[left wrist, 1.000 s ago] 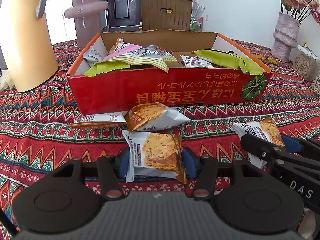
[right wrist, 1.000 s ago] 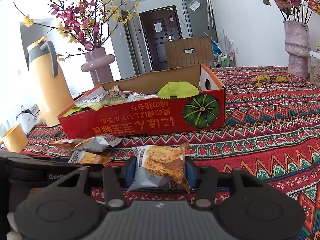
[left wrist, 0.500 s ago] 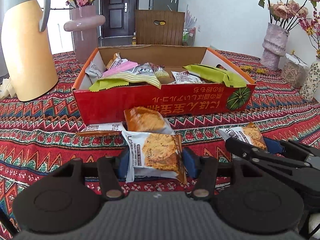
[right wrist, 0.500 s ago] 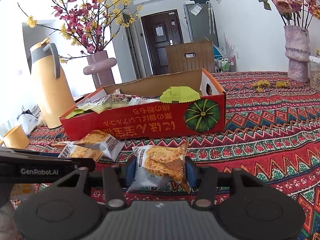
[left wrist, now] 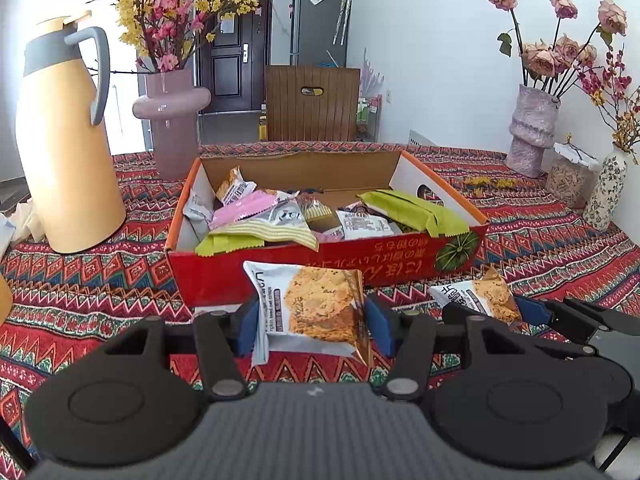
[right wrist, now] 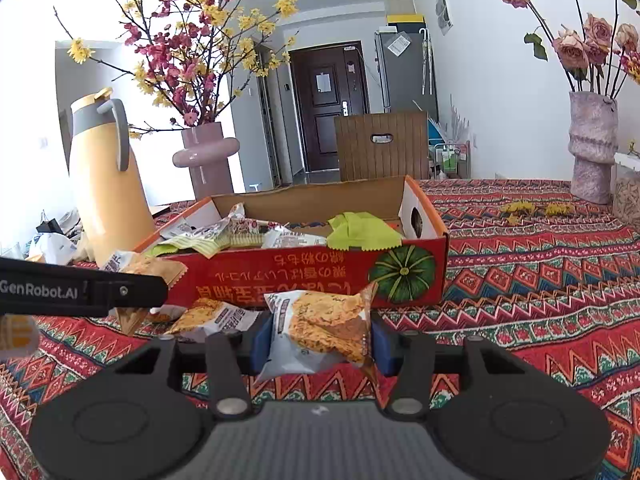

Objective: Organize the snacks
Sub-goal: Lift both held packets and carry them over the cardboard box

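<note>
My left gripper (left wrist: 312, 326) is shut on a white cookie packet (left wrist: 316, 308), held above the cloth in front of the red snack box (left wrist: 224, 280). My right gripper (right wrist: 320, 340) is shut on a second cookie packet (right wrist: 324, 324), also in front of the box (right wrist: 280, 276). The box holds several snack packets, green, pink and white. The right gripper with its packet (left wrist: 480, 300) shows at the right of the left wrist view. The left gripper's packet (right wrist: 140, 270) shows at the left of the right wrist view. One loose cookie packet (right wrist: 216, 316) lies on the cloth by the box front.
A yellow thermos jug (left wrist: 68, 148) and a mauve vase (left wrist: 172, 120) stand left of the box. A tall textured vase (left wrist: 532, 128), a jar and a small patterned vase (left wrist: 604, 192) stand at the right. The patterned tablecloth (right wrist: 540, 280) spreads to the right.
Both grippers have risen with their packets; the box now appears lower and farther, its contents seen more from above. The packets stay clamped.
</note>
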`<state>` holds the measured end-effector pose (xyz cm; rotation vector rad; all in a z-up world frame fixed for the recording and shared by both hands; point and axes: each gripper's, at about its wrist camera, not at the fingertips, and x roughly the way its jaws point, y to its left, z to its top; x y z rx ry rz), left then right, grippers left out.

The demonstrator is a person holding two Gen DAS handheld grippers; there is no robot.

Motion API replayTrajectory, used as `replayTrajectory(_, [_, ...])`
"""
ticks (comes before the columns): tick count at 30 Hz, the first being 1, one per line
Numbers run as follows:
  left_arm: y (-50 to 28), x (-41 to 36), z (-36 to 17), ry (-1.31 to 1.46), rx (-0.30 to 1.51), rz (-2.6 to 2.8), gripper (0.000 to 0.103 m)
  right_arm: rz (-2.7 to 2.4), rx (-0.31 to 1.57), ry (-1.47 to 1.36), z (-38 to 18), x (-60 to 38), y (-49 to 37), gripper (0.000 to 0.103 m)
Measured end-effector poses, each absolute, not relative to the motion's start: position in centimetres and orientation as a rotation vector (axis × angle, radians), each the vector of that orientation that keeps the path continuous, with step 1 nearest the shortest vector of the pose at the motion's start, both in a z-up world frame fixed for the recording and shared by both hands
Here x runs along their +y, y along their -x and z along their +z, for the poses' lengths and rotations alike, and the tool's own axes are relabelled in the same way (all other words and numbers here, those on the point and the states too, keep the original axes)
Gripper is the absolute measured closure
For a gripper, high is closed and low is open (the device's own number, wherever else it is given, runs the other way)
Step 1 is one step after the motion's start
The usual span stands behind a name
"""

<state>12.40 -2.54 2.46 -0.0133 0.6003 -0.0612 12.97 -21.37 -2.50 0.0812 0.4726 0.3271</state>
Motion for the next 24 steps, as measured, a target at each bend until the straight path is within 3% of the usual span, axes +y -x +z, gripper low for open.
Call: replayTrajectory(24, [-17.7, -1.0, 7.7, 0.046, 0.448, 0.003, 0.047, 0.287, 0.321, -0.025, 3.7, -20.1, -19.1, 0.054])
